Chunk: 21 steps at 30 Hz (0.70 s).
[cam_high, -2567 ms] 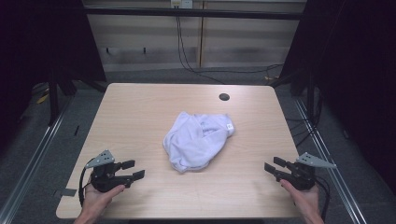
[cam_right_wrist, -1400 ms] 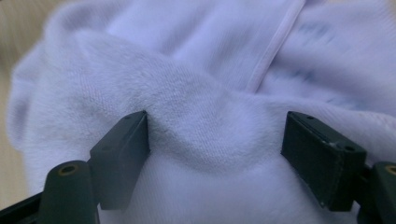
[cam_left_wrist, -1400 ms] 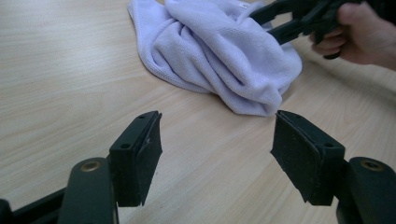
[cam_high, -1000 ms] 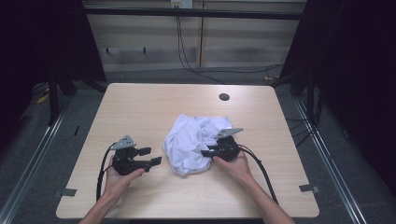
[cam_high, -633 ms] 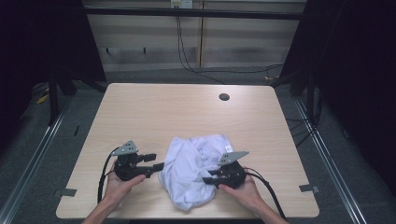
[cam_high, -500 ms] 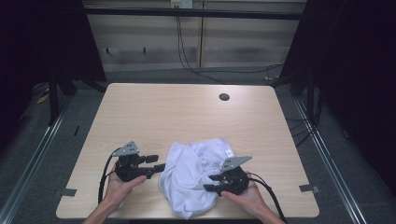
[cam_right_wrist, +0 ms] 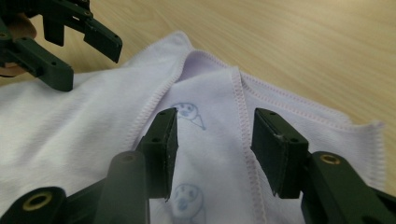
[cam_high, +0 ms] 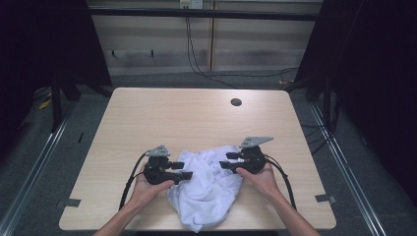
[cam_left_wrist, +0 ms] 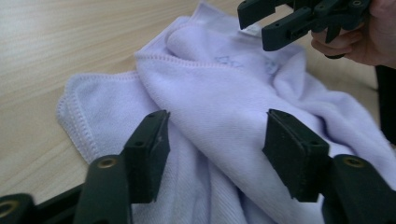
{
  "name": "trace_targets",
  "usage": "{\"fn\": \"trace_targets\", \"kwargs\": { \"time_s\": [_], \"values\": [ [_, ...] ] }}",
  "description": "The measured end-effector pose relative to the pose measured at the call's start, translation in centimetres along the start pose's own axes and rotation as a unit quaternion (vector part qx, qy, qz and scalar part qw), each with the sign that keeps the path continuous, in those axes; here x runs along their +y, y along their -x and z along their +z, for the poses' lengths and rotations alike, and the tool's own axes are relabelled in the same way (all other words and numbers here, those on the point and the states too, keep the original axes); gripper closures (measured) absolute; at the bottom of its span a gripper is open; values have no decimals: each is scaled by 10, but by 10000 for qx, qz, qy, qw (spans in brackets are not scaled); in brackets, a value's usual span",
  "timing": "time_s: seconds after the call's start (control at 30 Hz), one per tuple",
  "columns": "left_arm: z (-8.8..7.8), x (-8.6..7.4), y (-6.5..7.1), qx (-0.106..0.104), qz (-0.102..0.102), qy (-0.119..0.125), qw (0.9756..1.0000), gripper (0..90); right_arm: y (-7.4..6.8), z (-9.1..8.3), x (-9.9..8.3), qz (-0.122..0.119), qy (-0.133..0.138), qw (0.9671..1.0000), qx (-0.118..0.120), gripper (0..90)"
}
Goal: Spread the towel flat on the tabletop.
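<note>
Two grippers | fingers [cam_left_wrist: 144, 154] apart, opening | cloth [cam_high: 209, 189] between and beneath both, ungripped

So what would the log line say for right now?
cloth: crumpled, near table edge | left gripper: open over cloth | right gripper: open over cloth

The crumpled white terry cloth [cam_high: 209, 184] is lying at the near edge of the light wooden table [cam_high: 187, 115], and both grippers are crowding it: the left gripper [cam_high: 184, 170] is sitting at its left flank, the right gripper [cam_high: 223, 161] at its right, jaws apart over the folds. Beyond the cloth, bare tabletop is stretching away, interrupted by a small dark round hole [cam_high: 236, 102] far behind it.
</note>
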State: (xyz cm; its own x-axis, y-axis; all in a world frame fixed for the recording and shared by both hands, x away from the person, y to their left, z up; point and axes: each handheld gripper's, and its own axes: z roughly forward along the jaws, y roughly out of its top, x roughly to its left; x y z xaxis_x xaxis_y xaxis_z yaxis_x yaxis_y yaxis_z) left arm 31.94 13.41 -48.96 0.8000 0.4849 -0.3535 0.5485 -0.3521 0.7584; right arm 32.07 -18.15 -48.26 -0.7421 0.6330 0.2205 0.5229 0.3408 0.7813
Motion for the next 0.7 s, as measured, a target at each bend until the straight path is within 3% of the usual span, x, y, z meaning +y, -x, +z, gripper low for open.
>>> {"fn": "trace_targets", "kwargs": {
  "time_s": [0.17, 0.2, 0.3, 0.4, 0.43, 0.47, 0.5, 0.53, 0.57, 0.6, 0.63, 0.67, 0.7],
  "values": [
    [14, 0, -1, -223, -88, -170, 9996, 376, 4, 15, -7, -84, -312, 9995, 55, 413],
    [16, 0, 1, -328, -17, -294, 9990, 458, 4, 19, -8, -101, -356, 9993, 60, 386],
    [15, -1, 5, -297, 121, -367, 9988, 706, 1, 24, -9, -106, -344, 9994, 17, 412],
    [4, 3, 5, -383, 70, -116, 9992, 813, -8, 19, -7, -267, -388, 9988, -130, 739],
    [4, 3, 5, -383, 70, -116, 9992, 819, -8, 19, -7, -267, -388, 9988, -130, 739],
    [-7, 6, 2, -416, 0, 125, 9991, 823, -8, 12, -4, -189, -303, 9993, -124, 832],
    [-7, 6, 2, -416, 0, 125, 9991, 827, -8, 12, -4, -189, -303, 9993, -124, 832],
    [-19, 8, -1, -409, -36, 323, 9986, 829, -5, 1, 0, 14, -144, 9998, -160, 847],
    [-19, 8, -1, -409, -36, 323, 9986, 829, -3, -3, 1, 90, -47, 9998, -156, 849],
    [-33, 10, -4, -362, -86, 562, 9977, 830, -1, -11, 3, 190, 76, 9996, -187, 848],
    [-33, 10, -4, -362, -86, 562, 9977, 830, -1, -11, 3, 190, 76, 9996, -187, 848],
    [-49, 14, -7, -307, -137, 893, 9954, 830, 5, -27, 7, 370, 327, 9983, -313, 848],
    [-49, 14, -7, -307, -137, 893, 9954, 831, 8, -35, 8, 453, 460, 9972, -379, 847]
  ]
}}
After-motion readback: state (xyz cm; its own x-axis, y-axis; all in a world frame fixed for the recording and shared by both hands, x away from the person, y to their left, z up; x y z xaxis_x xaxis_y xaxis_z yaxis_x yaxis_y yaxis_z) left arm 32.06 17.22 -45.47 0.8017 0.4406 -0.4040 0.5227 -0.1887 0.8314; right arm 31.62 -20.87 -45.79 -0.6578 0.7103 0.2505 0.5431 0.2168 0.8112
